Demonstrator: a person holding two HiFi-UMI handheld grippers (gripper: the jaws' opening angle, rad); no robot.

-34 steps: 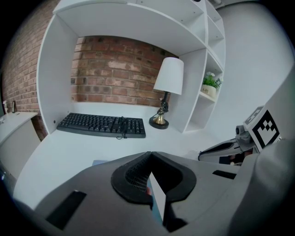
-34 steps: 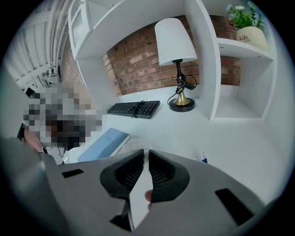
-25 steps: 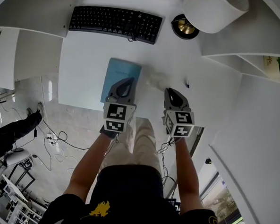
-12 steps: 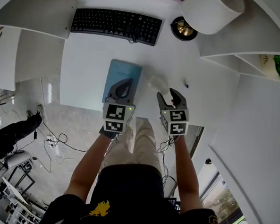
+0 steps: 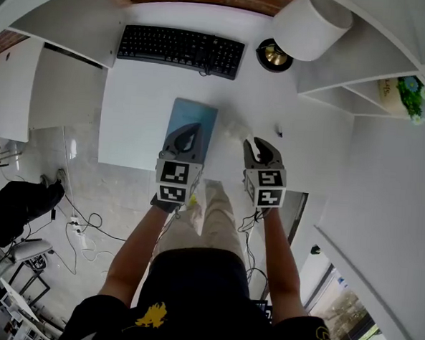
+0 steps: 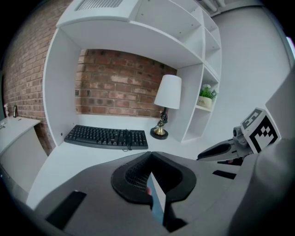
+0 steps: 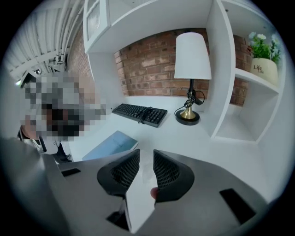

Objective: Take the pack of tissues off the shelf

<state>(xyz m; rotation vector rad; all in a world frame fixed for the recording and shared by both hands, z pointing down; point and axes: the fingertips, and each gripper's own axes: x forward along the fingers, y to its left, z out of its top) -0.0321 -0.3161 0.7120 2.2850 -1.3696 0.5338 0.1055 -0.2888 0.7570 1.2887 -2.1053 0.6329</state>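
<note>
The tissue pack (image 5: 194, 114), flat and pale blue, lies on the white desk (image 5: 137, 118); it also shows in the right gripper view (image 7: 110, 144). My left gripper (image 5: 187, 130) rests over its near end and is shut on the pack's edge, a blue-white sliver between the jaws (image 6: 151, 156). A loose white tissue (image 5: 238, 125) trails from the pack to my right gripper (image 5: 260, 143). That gripper's jaws have just been closing and stand slightly apart (image 7: 146, 154), with the tissue (image 7: 140, 207) between them.
A black keyboard (image 5: 180, 47) lies at the desk's back, a brass-footed lamp (image 5: 311, 24) beside it. White shelves on the right hold a potted plant (image 5: 407, 95). Cables (image 5: 80, 215) and a person's dark sleeve (image 5: 17, 200) are on the floor at left.
The right gripper shifted slightly left toward the tissue; its jaws went from shut to wide and are now narrower. The left gripper kept its hold on the pack.
</note>
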